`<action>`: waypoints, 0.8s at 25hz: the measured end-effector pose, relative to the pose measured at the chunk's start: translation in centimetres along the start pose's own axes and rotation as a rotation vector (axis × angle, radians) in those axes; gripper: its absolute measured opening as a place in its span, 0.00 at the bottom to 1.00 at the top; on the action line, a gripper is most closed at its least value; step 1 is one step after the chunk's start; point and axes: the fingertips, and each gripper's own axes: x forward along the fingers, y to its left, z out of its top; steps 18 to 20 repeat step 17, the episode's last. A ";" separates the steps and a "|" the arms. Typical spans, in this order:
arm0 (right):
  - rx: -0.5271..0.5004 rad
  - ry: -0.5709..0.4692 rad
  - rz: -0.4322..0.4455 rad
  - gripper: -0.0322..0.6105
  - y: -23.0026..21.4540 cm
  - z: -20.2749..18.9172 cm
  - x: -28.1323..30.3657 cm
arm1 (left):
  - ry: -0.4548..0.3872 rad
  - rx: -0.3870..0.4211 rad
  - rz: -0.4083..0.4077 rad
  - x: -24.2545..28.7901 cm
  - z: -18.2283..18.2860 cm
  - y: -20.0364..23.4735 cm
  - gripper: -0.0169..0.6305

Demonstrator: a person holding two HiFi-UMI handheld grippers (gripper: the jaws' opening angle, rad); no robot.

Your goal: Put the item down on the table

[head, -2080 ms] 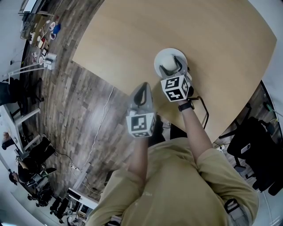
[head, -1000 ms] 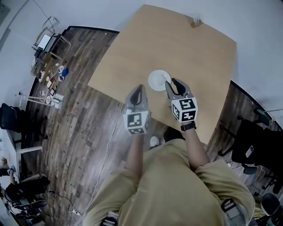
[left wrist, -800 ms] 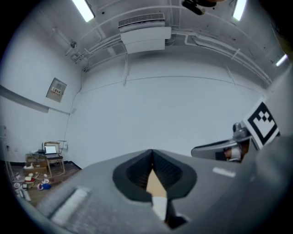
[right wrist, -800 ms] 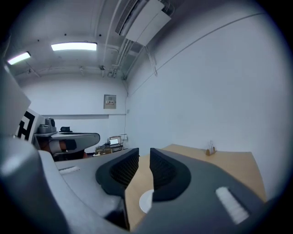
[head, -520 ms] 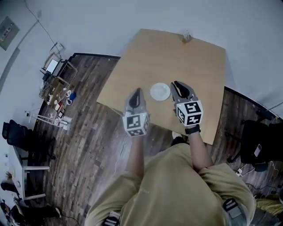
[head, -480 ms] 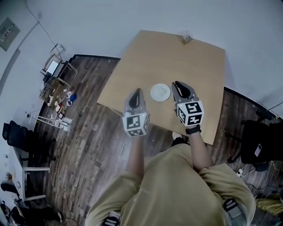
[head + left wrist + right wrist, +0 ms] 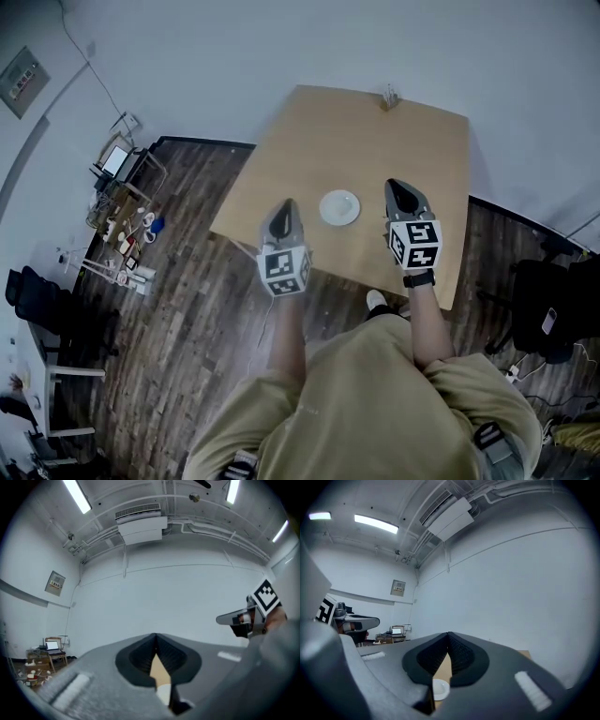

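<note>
The left claw [image 7: 285, 204] hangs over the near left edge of the wooden desk [image 7: 394, 141], its jaws closed tip to tip on nothing (its own view shows them meeting). The white plate [image 7: 339, 207] lies flat on the desk between the two claws, touched by neither. To its right, the right claw [image 7: 397, 187] hovers above the desk, likewise pressed together and empty.

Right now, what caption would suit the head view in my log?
White dish set on the wooden table, shut and empty left gripper and right gripper clear of it on either side.
</note>
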 end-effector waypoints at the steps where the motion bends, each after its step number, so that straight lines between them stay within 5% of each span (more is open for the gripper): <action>1: 0.000 -0.004 -0.008 0.06 -0.2 0.1 -0.1 | 0.003 0.003 -0.001 -0.1 -0.1 0.1 0.03; 10: 0.000 -0.006 -0.027 0.06 -0.3 0.2 -0.9 | -0.007 0.011 -0.015 -0.5 0.9 -0.2 0.03; 20: 0.008 0.042 -0.030 0.06 -2.4 -2.2 1.1 | 0.034 -0.031 -0.031 2.8 -2.1 -1.2 0.03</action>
